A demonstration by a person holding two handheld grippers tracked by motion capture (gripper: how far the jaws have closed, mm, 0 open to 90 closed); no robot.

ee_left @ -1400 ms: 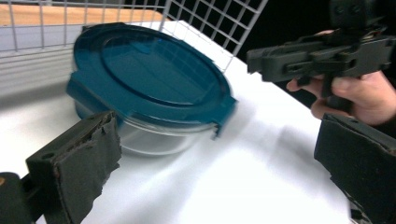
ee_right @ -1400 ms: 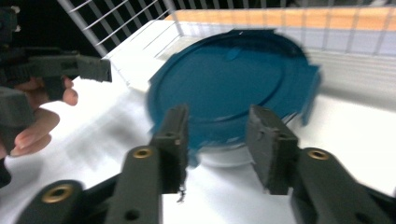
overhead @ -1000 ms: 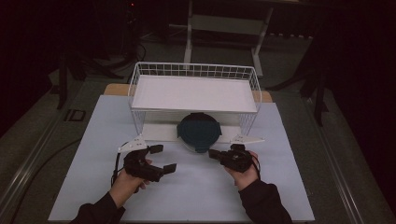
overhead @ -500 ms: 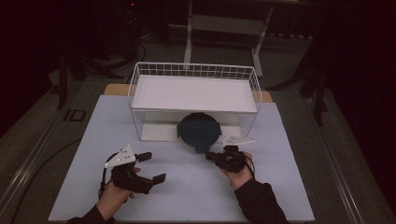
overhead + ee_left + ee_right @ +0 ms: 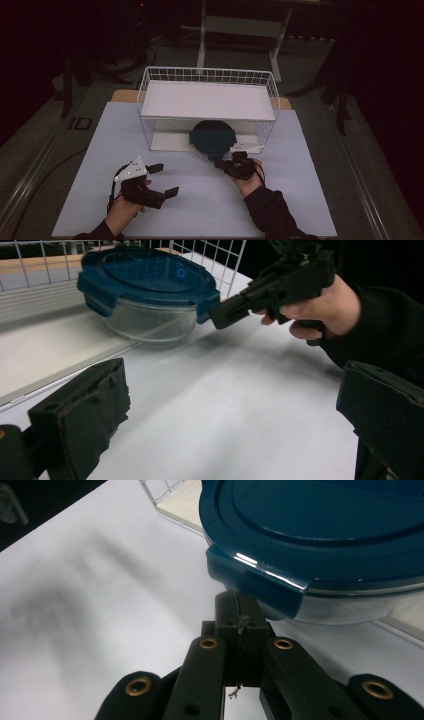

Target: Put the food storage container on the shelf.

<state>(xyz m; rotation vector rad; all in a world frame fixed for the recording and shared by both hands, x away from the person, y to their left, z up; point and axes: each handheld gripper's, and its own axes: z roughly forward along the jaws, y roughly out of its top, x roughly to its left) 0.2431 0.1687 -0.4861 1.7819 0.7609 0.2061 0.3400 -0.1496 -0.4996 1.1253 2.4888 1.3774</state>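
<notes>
Right tool at the container's latch, left tool standing off

Right tool (image 5: 223, 162) sits with its jaws pressed together and nothing between them, its tip just under the near clip of the container; the left tool (image 5: 162, 180) hangs wide open over bare table, gripping nothing.

Largest first: the white table (image 5: 200, 210) carries everything. Toward its far edge stands a white wire rack (image 5: 207, 95), a shelf on top and an open space beneath. Half under that shelf, at the rack's near side, rests the round glass container (image 5: 145, 320) with its dark blue lid (image 5: 212, 137) clipped on. Smallest is the lid's side clip (image 5: 255, 582), the flap that hangs down over the glass rim.

The relation that matters is between that clip and the right tool. In the right gripper view the closed jaw tips point straight at the underside of the flap, so close that I cannot tell whether they touch it. The container lies directly ahead of this tool, toward the table's far edge. The left gripper view confirms it: the right tool's nose meets the lid's edge from the side.

The left tool lies well apart, nearer the table's near edge and left side. My reading is that the right hand is far better placed to work the clip or draw the container out from under the rack, likely needing only a small push or lift at the flap.
</notes>
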